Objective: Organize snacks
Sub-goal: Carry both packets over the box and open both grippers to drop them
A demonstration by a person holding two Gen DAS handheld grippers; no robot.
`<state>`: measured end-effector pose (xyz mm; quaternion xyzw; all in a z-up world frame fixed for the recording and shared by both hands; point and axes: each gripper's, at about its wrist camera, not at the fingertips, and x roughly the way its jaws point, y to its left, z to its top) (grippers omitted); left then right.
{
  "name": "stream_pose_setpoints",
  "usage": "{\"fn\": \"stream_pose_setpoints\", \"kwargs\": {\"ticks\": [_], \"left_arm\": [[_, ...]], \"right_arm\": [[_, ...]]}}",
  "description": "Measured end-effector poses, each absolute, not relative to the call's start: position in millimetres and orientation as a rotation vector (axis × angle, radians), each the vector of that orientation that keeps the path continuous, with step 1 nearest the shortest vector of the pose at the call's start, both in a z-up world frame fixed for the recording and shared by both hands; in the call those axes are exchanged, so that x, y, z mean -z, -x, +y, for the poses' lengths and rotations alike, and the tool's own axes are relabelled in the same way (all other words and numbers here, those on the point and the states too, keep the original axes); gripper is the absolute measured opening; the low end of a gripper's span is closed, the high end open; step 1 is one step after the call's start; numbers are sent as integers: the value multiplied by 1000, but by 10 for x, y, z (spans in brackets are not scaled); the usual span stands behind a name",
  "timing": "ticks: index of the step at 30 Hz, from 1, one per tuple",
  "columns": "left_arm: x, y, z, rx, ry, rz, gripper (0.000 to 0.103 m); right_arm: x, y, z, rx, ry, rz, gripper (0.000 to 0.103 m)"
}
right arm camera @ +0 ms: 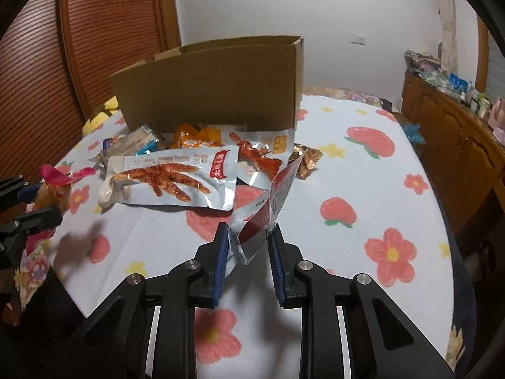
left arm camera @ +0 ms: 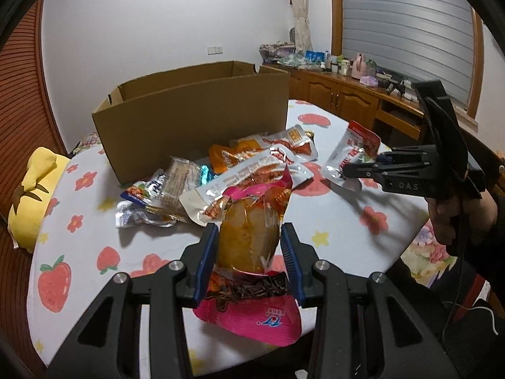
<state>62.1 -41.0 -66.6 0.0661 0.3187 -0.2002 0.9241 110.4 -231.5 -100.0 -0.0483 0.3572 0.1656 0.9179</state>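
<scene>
My left gripper (left arm camera: 249,237) is shut on a pink and orange snack packet (left arm camera: 249,227), held upright just above the flowered cloth; it also shows at the left edge of the right wrist view as the left gripper (right arm camera: 38,202). My right gripper (right arm camera: 249,233) is shut on the crumpled corner of a silver and red packet (right arm camera: 277,189), which is tilted up off the cloth; in the left wrist view the right gripper (left arm camera: 350,170) holds this packet (left arm camera: 353,148). Several more packets (left arm camera: 246,164) lie piled in front of an open cardboard box (left arm camera: 195,110).
A silver chicken-feet packet (right arm camera: 170,180) tops the pile. A yellow plush toy (left arm camera: 31,189) lies at the table's left edge. A wooden cabinet (left arm camera: 347,94) with clutter stands behind on the right. The table (right arm camera: 363,164) carries a strawberry and flower cloth.
</scene>
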Motion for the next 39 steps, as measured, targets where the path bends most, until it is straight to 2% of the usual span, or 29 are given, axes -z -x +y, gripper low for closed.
{"fn": "stream_pose_setpoints", "kwargs": {"ticks": [21,39], "left_arm": [[152,-948,-132,340,-93,565,39],[-127,-1556,18,277,-107,528,39]], "right_arm": [[238,-1023,-1980,-444,115,581,23],[-40,-1521,-1617,-500,141,520,23]]}}
